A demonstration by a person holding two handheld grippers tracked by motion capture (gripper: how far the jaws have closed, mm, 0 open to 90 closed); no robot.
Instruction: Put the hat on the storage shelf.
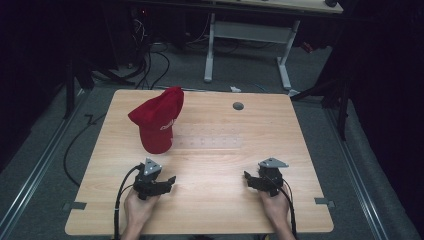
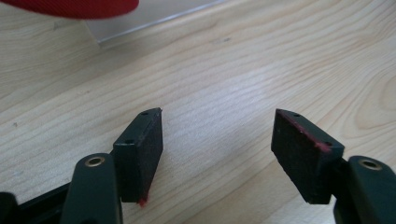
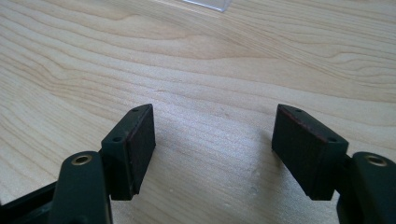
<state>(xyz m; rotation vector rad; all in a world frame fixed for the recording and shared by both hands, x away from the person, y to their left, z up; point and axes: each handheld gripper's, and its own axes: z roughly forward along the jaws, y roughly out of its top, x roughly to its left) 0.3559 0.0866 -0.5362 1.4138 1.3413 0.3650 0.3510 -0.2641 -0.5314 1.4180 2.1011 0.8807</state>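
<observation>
1. A person's two hands rest at the near edge of a pale wooden worktop [image 1: 210, 200], each holding a set of black tongs.
2. The left tongs [image 1: 170, 181] lie on the near side of a red cap, well apart from it, their jaws spread wide with bare wood grain between them; in the left gripper view the left tongs [image 2: 217, 149] hold nothing, and a fleck of red shows on the edge of each pad.
3. The right tongs [image 1: 247, 177] sit to the right of the cap and nearer the person, likewise released; in the right gripper view the right tongs [image 3: 212, 149] gape over empty wood.
4. A clear flat sheet [image 1: 207, 137] lies on the worktop just right of the cap, touching or nearly touching it.
5. The red cap [image 1: 159, 120] stands in the far left part of the worktop, white lettering on its side.
6. A small grey round cap [image 1: 238, 105] is set into the worktop, farther back and to the right of the cap.
</observation>
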